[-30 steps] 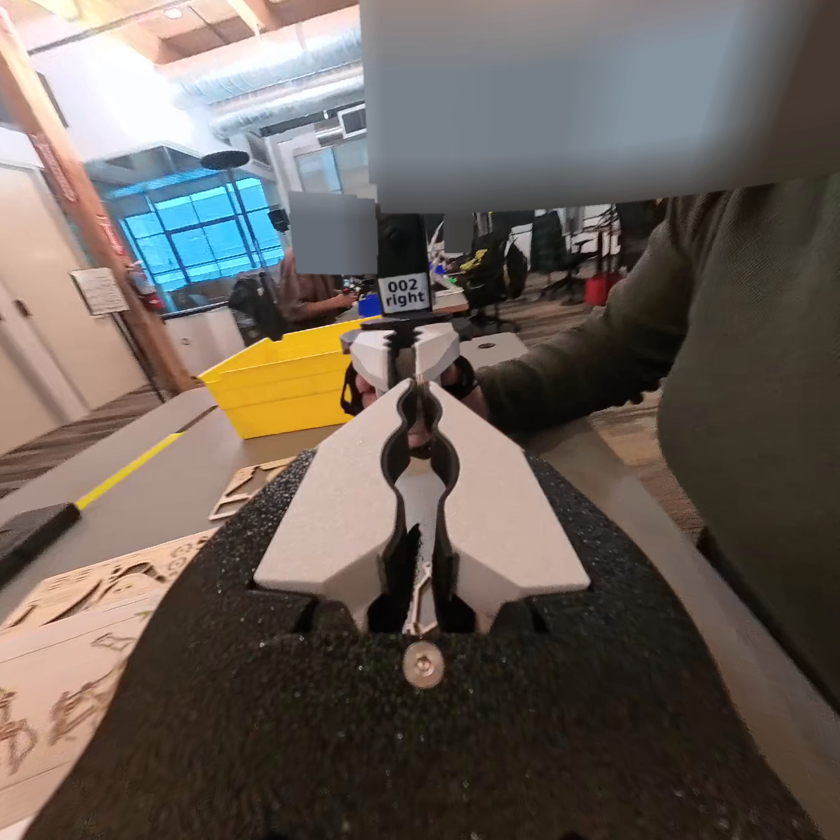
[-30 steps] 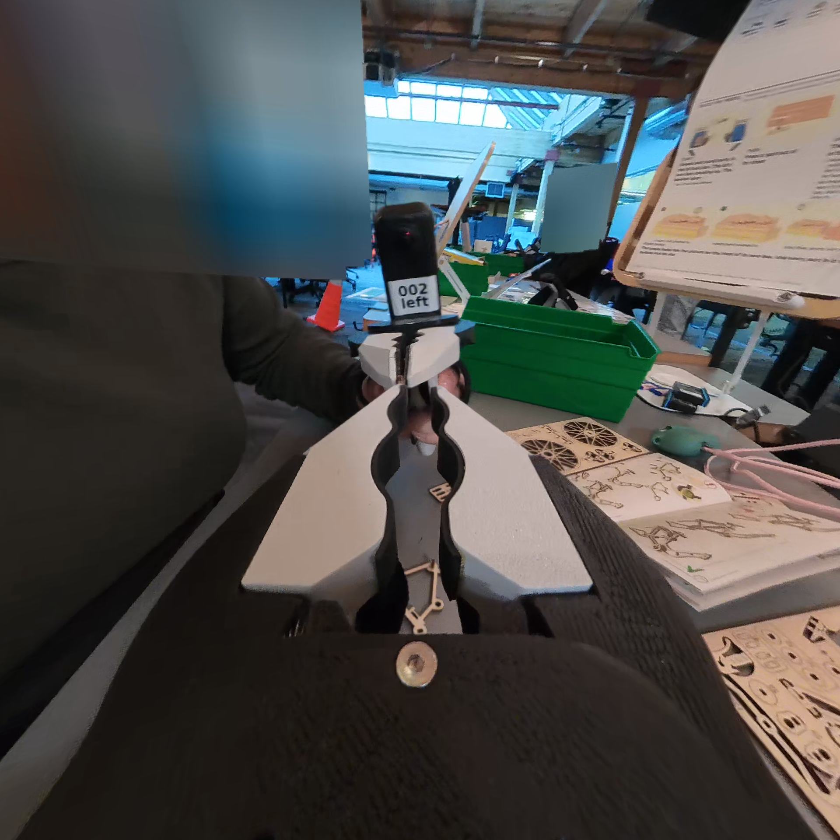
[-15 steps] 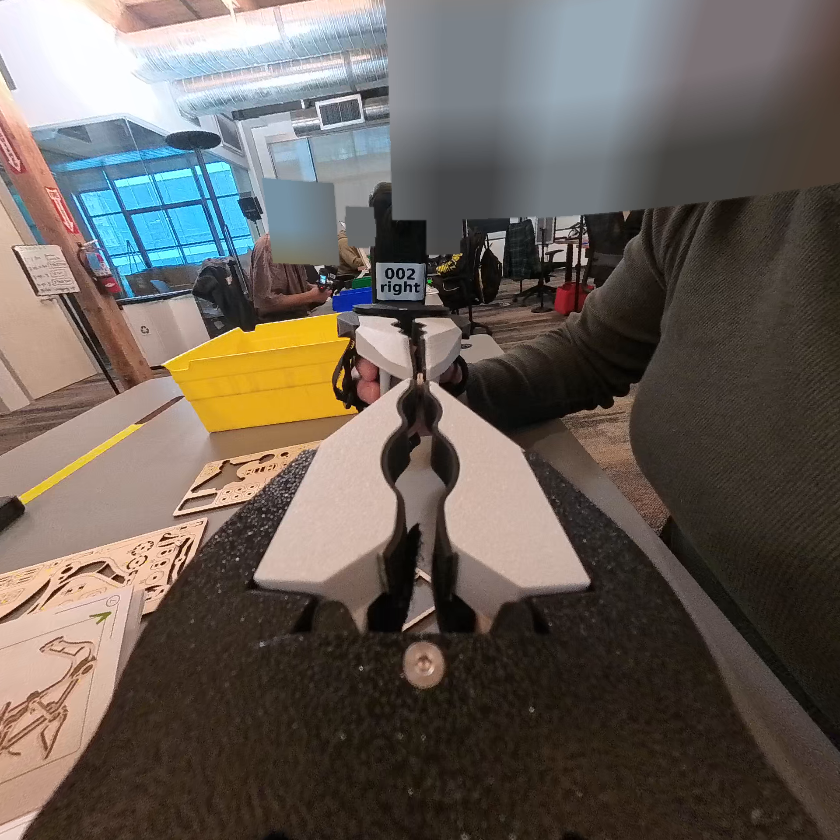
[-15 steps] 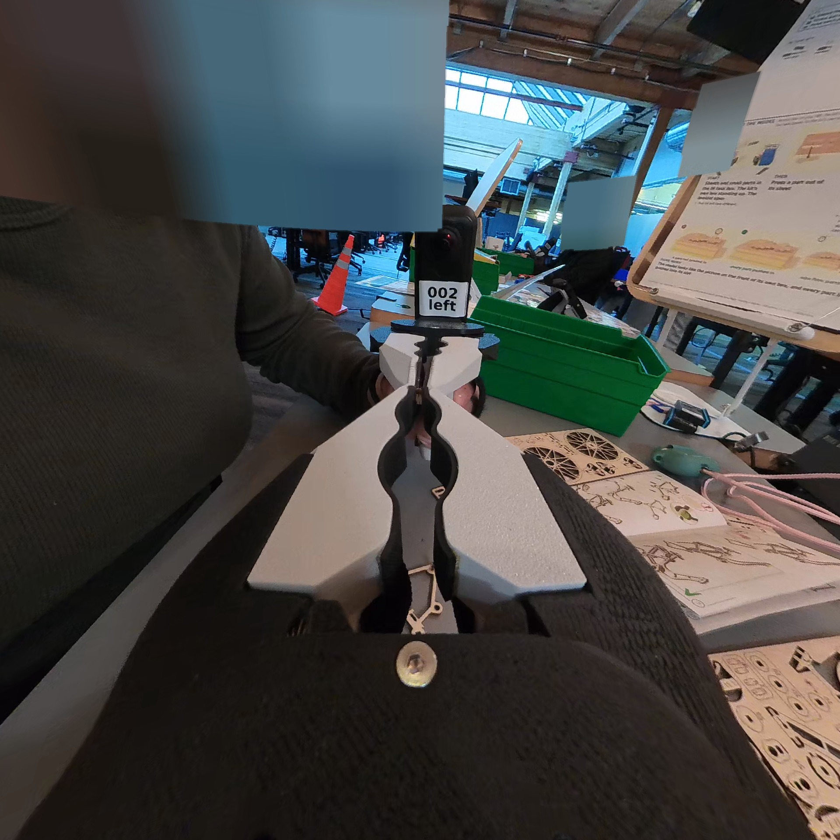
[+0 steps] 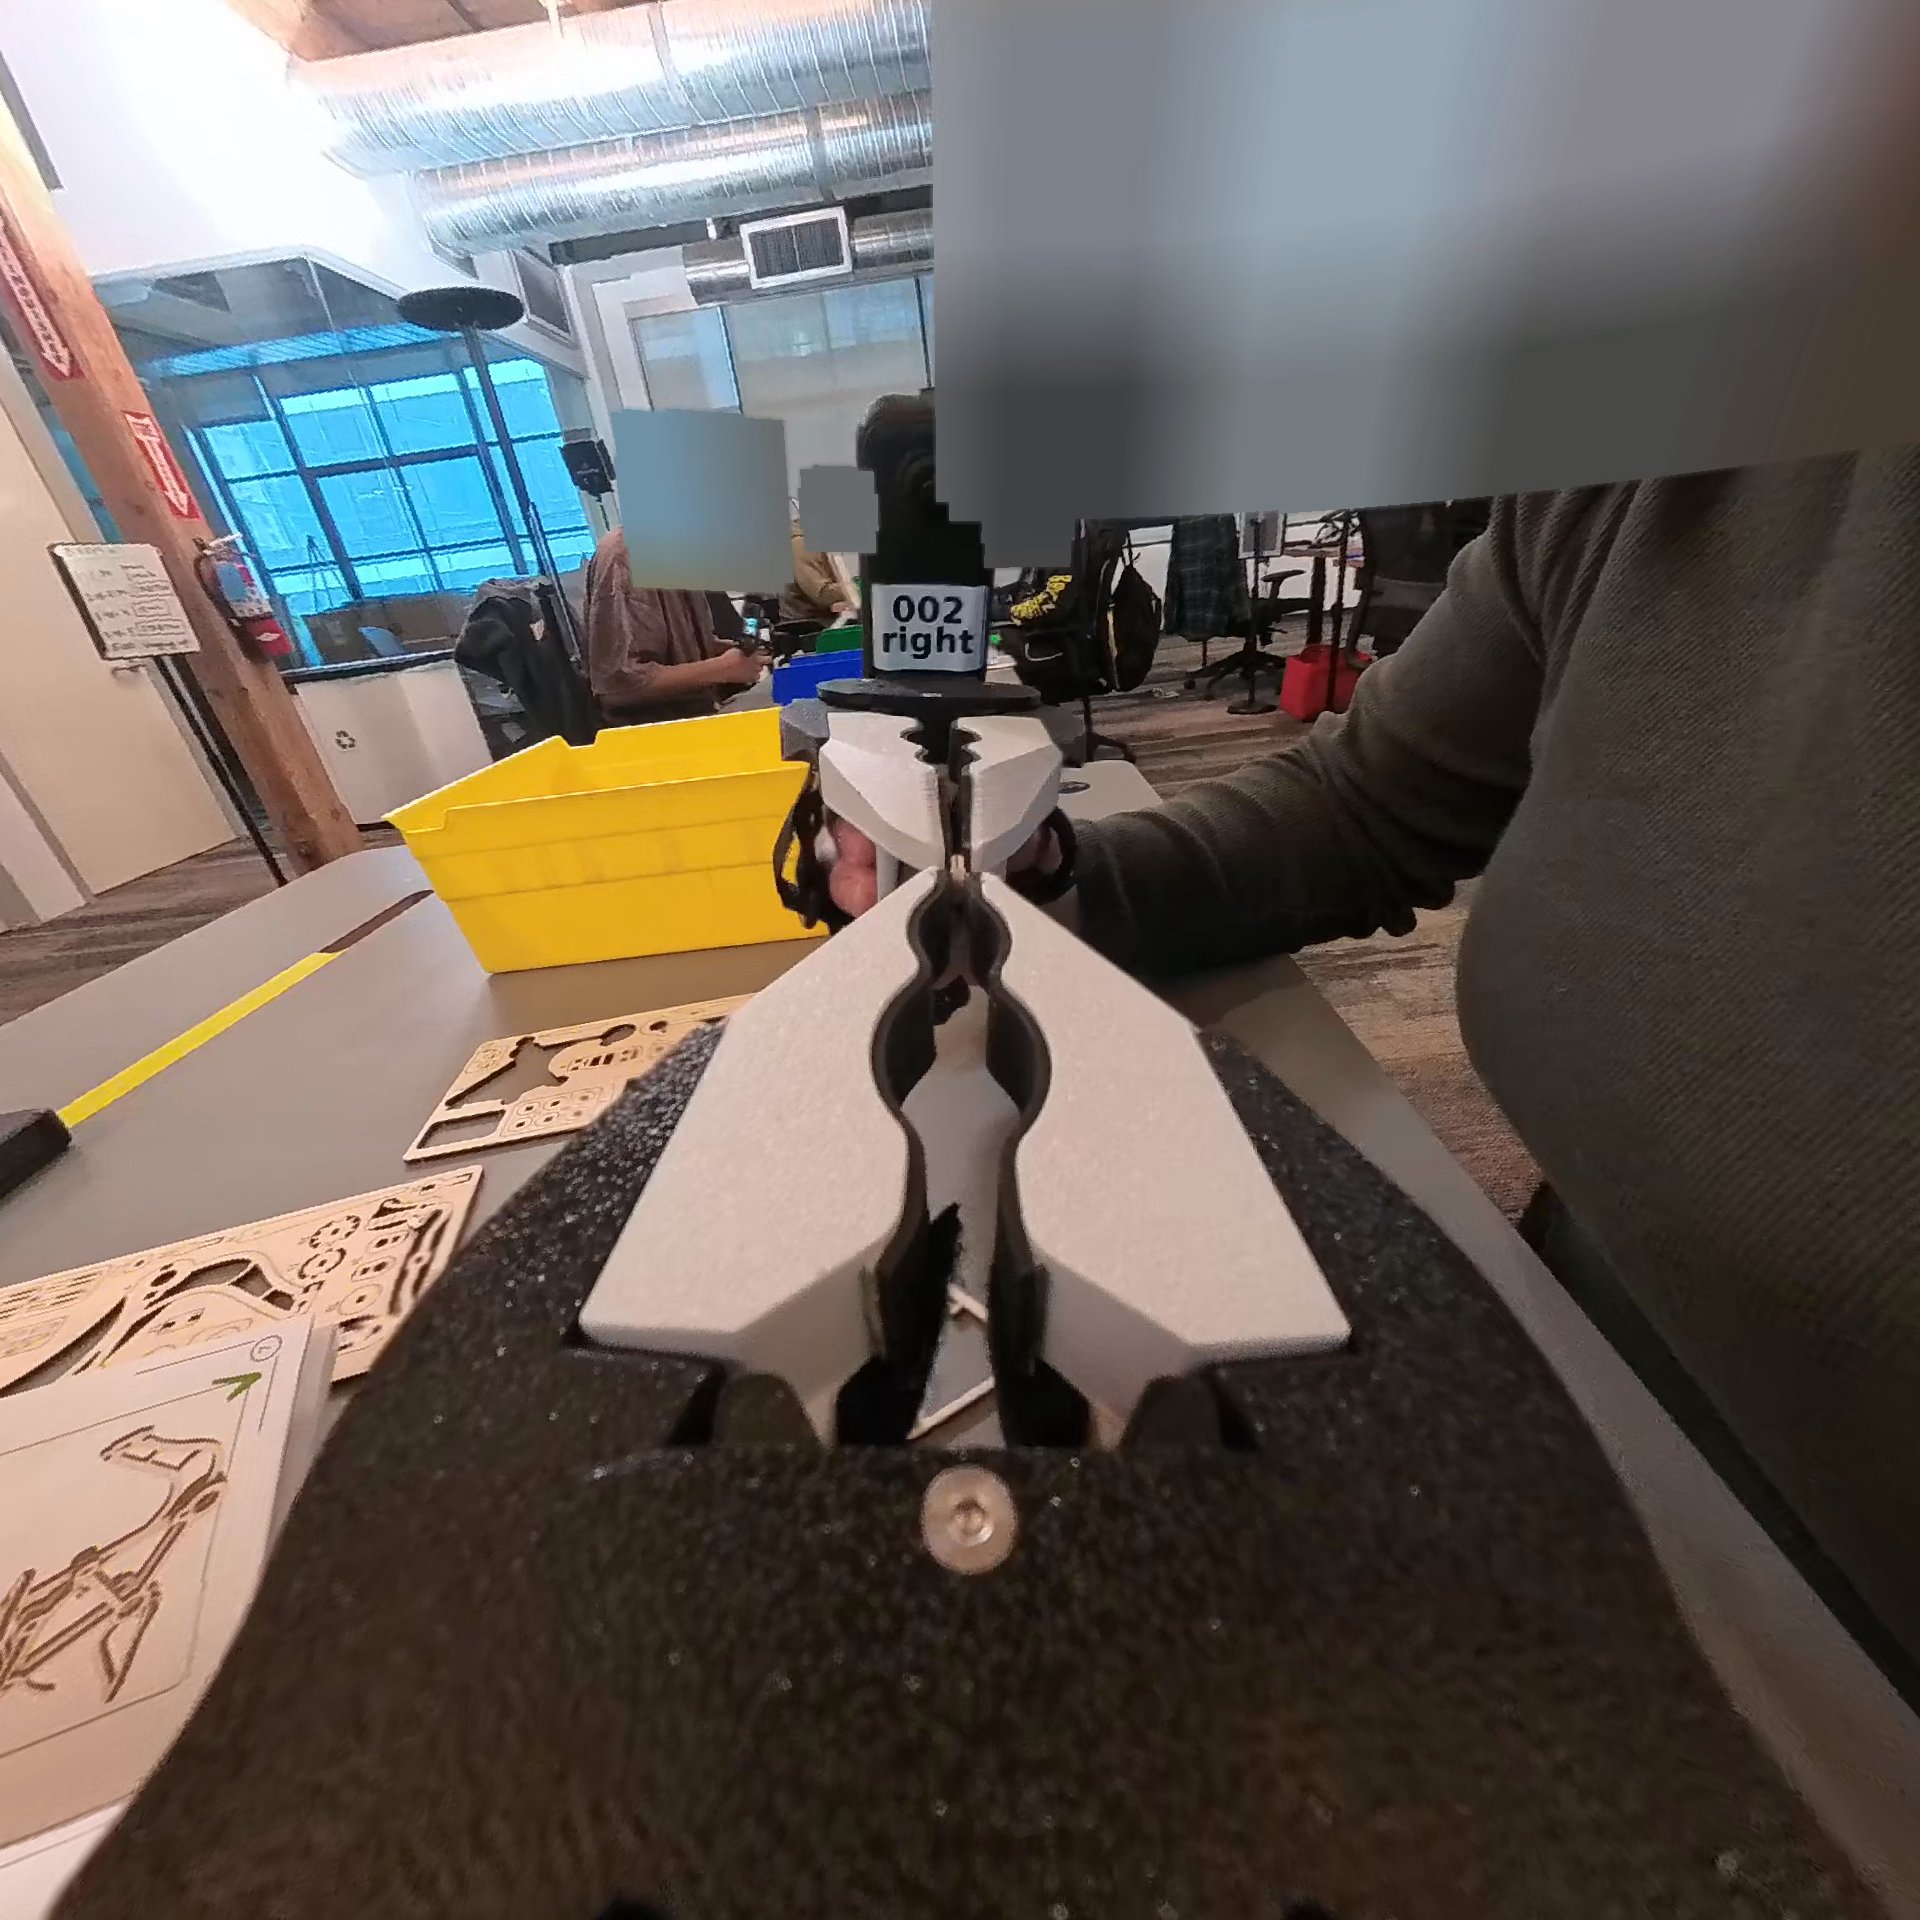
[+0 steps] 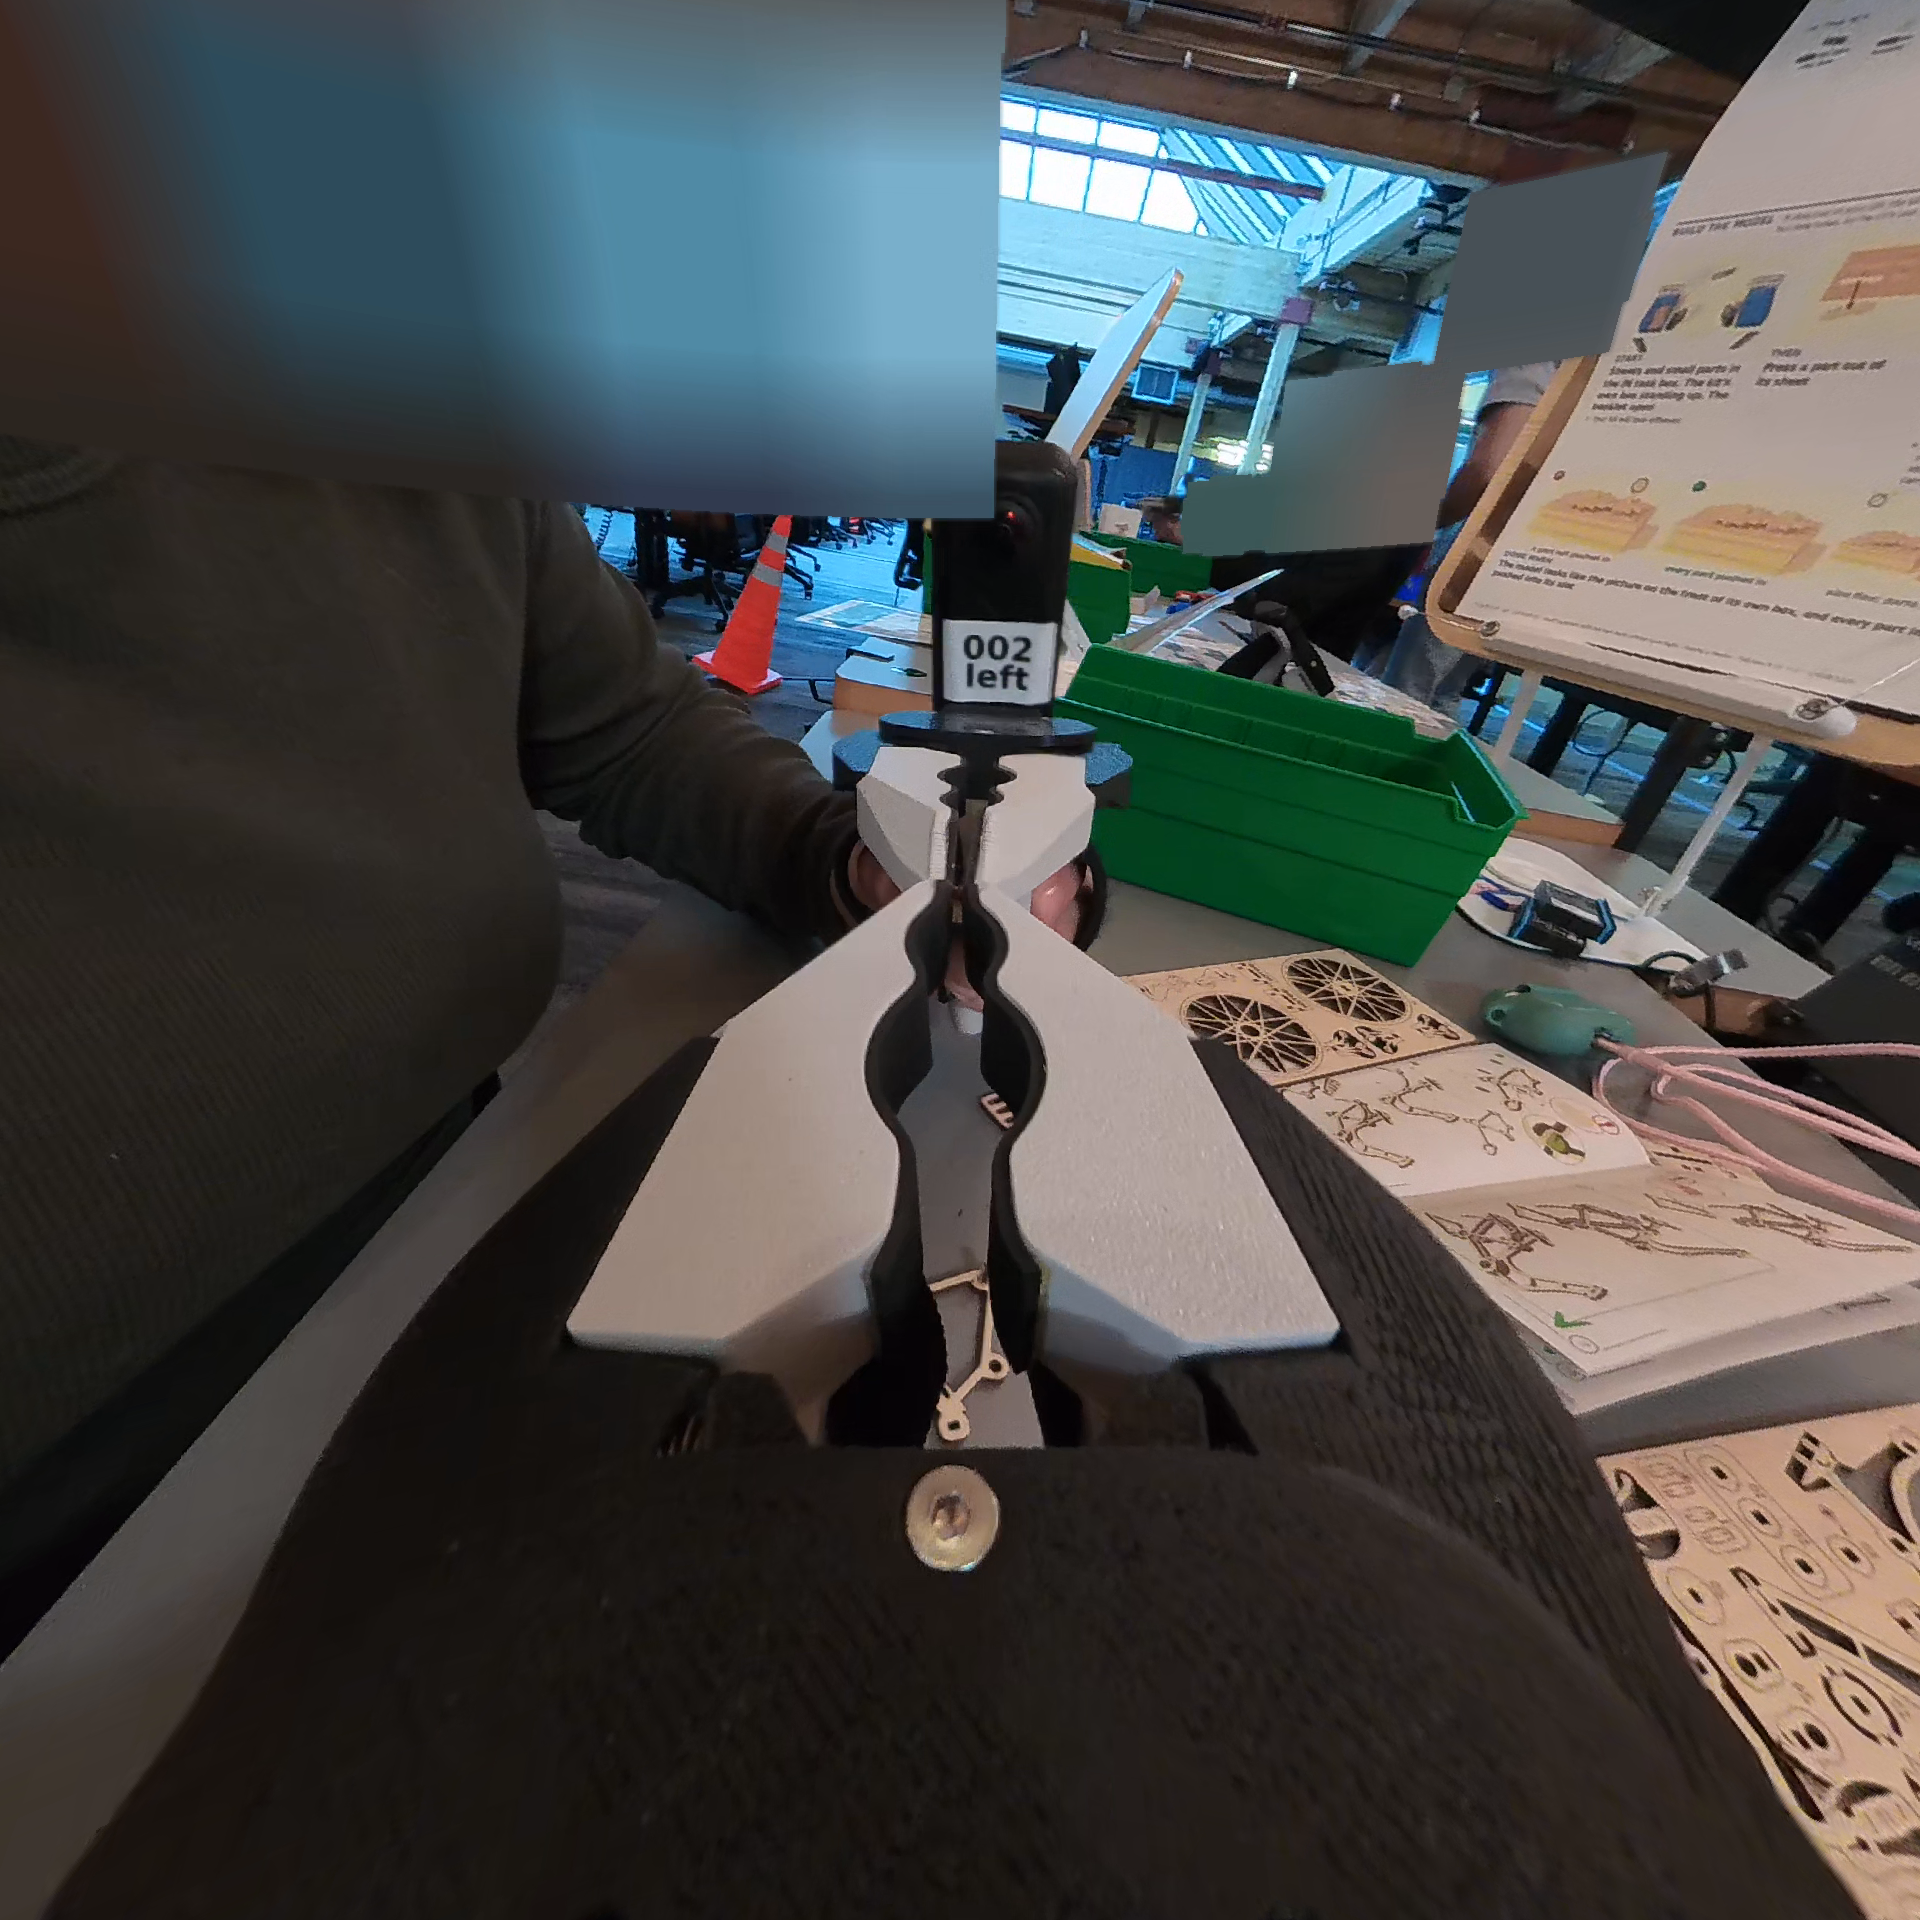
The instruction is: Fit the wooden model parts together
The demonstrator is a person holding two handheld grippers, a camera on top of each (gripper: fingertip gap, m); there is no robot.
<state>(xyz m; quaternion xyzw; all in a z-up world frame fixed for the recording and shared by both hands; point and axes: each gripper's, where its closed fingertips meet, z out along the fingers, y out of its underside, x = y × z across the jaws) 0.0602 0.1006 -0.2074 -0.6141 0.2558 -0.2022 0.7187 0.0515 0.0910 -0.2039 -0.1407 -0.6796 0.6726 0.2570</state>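
Note:
My two grippers face each other tip to tip above the grey table (image 5: pixel 312 997). My left gripper (image 5: pixel 957 885) is shut. At its tips a small pale wooden part (image 5: pixel 957 862) shows. My right gripper (image 6: pixel 954 899) is shut too, and its tips meet the same small wooden part (image 6: pixel 952 910). In the left wrist view the right gripper (image 5: pixel 954 847) stands straight ahead. In the right wrist view the left gripper (image 6: pixel 961 868) stands straight ahead. Most of the part is hidden between the pads. Two loose wooden parts lie on the table below: a small toothed one (image 6: pixel 995 1107) and a strut-shaped one (image 6: pixel 966 1361).
A yellow bin (image 5: pixel 613 842) and cut wooden sheets (image 5: pixel 561 1081) lie left. An instruction booklet (image 5: pixel 114 1538) is nearer. A green bin (image 6: pixel 1278 821), a wheel sheet (image 6: pixel 1299 1013), an open booklet (image 6: pixel 1475 1132), a teal object with a pink cord (image 6: pixel 1553 1018) and an instruction board (image 6: pixel 1714 468) are right.
My right gripper's jaws went from slightly apart to shut at the tip of the left gripper. The left stayed shut. Both stayed tip to tip while swinging a little.

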